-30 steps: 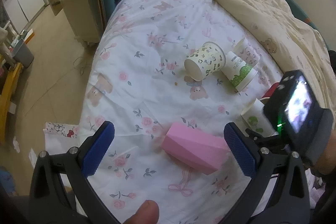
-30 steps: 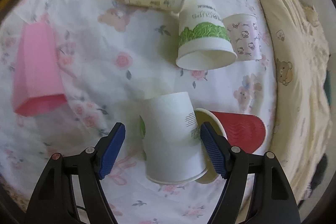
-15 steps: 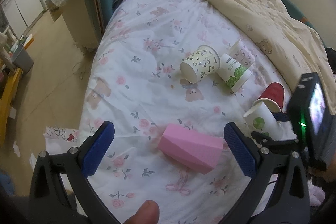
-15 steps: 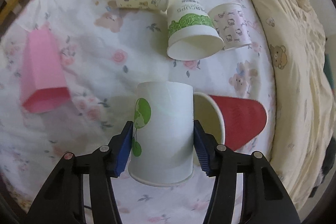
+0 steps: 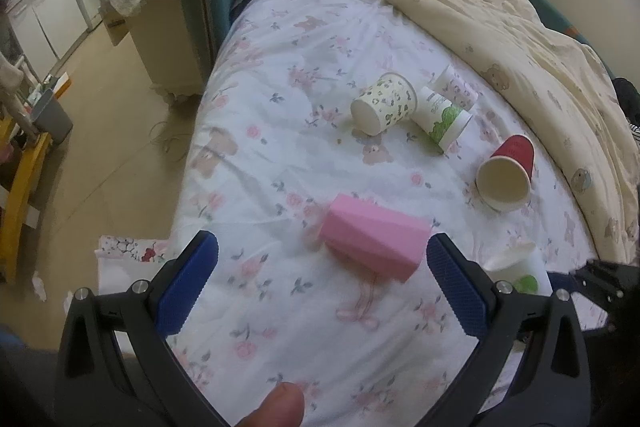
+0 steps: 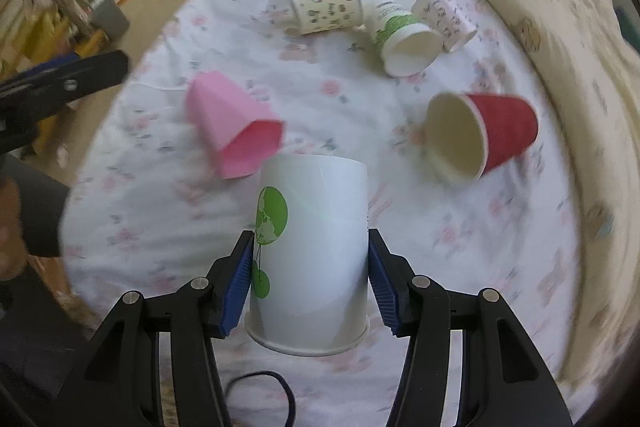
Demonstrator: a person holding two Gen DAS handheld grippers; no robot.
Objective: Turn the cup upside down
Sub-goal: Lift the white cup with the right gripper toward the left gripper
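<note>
The right hand-held gripper [image 6: 310, 279] clamps a white cup [image 6: 310, 251] above the near bed [image 6: 360, 131] — rim toward the camera. The left hand-held gripper [image 5: 320, 287] hangs wide open, holding nothing.
</note>
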